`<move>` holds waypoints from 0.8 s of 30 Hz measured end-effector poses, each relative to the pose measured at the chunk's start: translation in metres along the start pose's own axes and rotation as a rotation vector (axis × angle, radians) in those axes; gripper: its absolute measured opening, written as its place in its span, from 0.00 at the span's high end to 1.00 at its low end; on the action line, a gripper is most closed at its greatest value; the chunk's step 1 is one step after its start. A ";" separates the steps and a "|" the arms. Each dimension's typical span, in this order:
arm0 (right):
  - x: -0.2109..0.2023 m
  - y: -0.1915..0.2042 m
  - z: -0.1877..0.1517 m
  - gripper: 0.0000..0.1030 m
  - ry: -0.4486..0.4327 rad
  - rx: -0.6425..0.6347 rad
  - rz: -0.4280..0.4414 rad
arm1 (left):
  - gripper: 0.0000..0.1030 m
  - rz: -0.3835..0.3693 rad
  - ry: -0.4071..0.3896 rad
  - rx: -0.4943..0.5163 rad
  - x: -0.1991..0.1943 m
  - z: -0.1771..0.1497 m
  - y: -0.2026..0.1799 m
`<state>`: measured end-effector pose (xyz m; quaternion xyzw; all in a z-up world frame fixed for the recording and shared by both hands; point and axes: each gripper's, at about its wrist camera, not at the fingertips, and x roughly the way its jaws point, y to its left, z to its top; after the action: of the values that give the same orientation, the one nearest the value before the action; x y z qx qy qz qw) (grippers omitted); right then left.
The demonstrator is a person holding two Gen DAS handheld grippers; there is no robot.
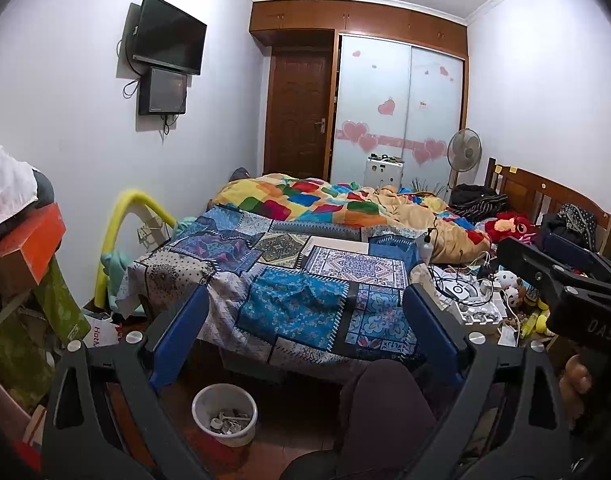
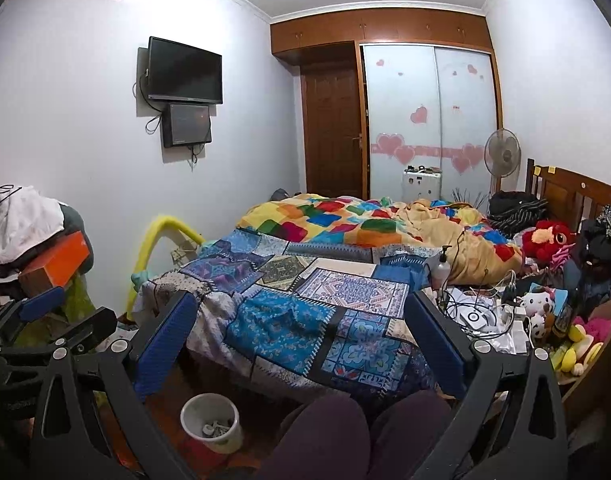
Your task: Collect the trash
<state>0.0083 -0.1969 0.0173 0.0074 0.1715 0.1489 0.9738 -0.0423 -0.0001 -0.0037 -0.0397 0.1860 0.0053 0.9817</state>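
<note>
A white waste bin [image 1: 241,436] [image 2: 227,442] stands on the red-brown floor in front of the bed, with small pale scraps [image 1: 227,422] [image 2: 215,428] at its bottom. My left gripper [image 1: 305,316] is held above the bin and the bed's foot, open, with nothing between its blue pads [image 1: 185,332]. My right gripper [image 2: 301,320] hovers beside it, also open and holding nothing; its black body [image 1: 565,284] shows at the right of the left wrist view. The left gripper [image 2: 45,316] appears at the left edge of the right wrist view.
A bed with a blue patchwork cloth [image 1: 289,304] fills the middle. Cables, white boxes and plush toys [image 2: 537,308] crowd its right side. Boxes and clothes [image 1: 21,248] pile up at the left. The person's knees [image 2: 337,432] are just below the grippers.
</note>
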 end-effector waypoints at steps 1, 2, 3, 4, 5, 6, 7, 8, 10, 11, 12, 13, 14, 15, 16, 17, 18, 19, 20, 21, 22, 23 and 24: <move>-0.001 0.000 0.000 0.00 0.001 -0.001 0.001 | 0.05 0.000 -0.001 0.002 0.000 0.000 0.000; -0.001 0.001 -0.001 0.00 0.002 -0.002 0.001 | 0.05 0.000 0.000 0.000 0.000 0.000 0.000; -0.001 0.002 -0.002 0.00 0.003 -0.003 0.002 | 0.05 -0.001 0.000 0.000 0.000 0.000 0.000; -0.002 0.003 -0.002 0.00 0.004 -0.004 0.003 | 0.05 -0.001 0.001 0.001 0.000 0.000 0.000; -0.002 0.003 -0.002 0.00 0.006 -0.004 0.003 | 0.05 -0.001 0.001 0.001 0.000 0.000 -0.001; -0.002 0.004 -0.001 0.00 0.008 -0.005 0.004 | 0.05 -0.001 0.002 0.002 0.000 0.000 -0.001; -0.002 0.004 -0.001 0.00 0.009 -0.005 0.004 | 0.05 -0.002 0.003 0.002 0.000 -0.001 0.000; -0.002 0.004 -0.001 0.00 0.009 -0.005 0.003 | 0.05 -0.002 0.003 0.001 0.000 -0.001 -0.001; -0.002 0.005 -0.001 0.00 0.008 -0.005 0.004 | 0.05 -0.002 0.004 0.001 0.000 -0.001 0.000; -0.002 0.005 -0.001 0.00 0.009 -0.005 0.003 | 0.05 -0.002 0.004 0.001 0.000 -0.001 0.000; -0.002 0.005 -0.001 0.00 0.009 -0.005 0.003 | 0.05 -0.002 0.004 0.001 0.000 -0.001 0.000; -0.002 0.005 -0.001 0.00 0.009 -0.006 0.003 | 0.05 -0.002 0.003 0.001 0.000 -0.001 0.000; -0.002 0.006 0.000 0.00 0.010 -0.005 0.003 | 0.05 -0.003 0.003 0.001 0.000 -0.001 0.000; -0.002 0.006 0.000 0.00 0.010 -0.006 0.004 | 0.05 -0.003 0.004 0.001 0.000 -0.001 0.001; -0.002 0.006 0.000 0.00 0.010 -0.005 0.003 | 0.05 -0.004 0.004 -0.001 0.000 -0.001 0.001; -0.002 0.007 0.000 0.00 0.010 -0.005 0.002 | 0.05 -0.003 0.005 -0.001 0.000 -0.001 0.001; -0.001 0.006 0.000 0.00 0.010 -0.005 0.003 | 0.05 -0.003 0.005 0.000 0.000 -0.001 0.001; -0.002 0.007 0.000 0.00 0.010 -0.005 0.003 | 0.05 -0.003 0.006 0.000 0.000 -0.001 0.002; -0.002 0.007 0.000 0.00 0.010 -0.005 0.003 | 0.05 -0.002 0.006 -0.001 0.000 -0.002 0.001; -0.002 0.007 0.000 0.00 0.010 -0.006 0.003 | 0.05 -0.001 0.006 -0.002 0.000 -0.003 0.001; -0.002 0.007 0.000 0.00 0.010 -0.006 0.002 | 0.05 -0.001 0.006 -0.002 0.000 -0.003 0.001; -0.002 0.007 0.000 0.00 0.011 -0.006 0.002 | 0.05 0.000 0.005 -0.002 0.000 -0.003 0.002; -0.002 0.007 0.000 0.00 0.011 -0.005 0.002 | 0.05 -0.001 0.005 -0.002 0.000 -0.003 0.002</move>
<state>0.0043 -0.1904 0.0184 0.0042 0.1763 0.1505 0.9727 -0.0435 0.0016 -0.0062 -0.0408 0.1884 0.0049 0.9812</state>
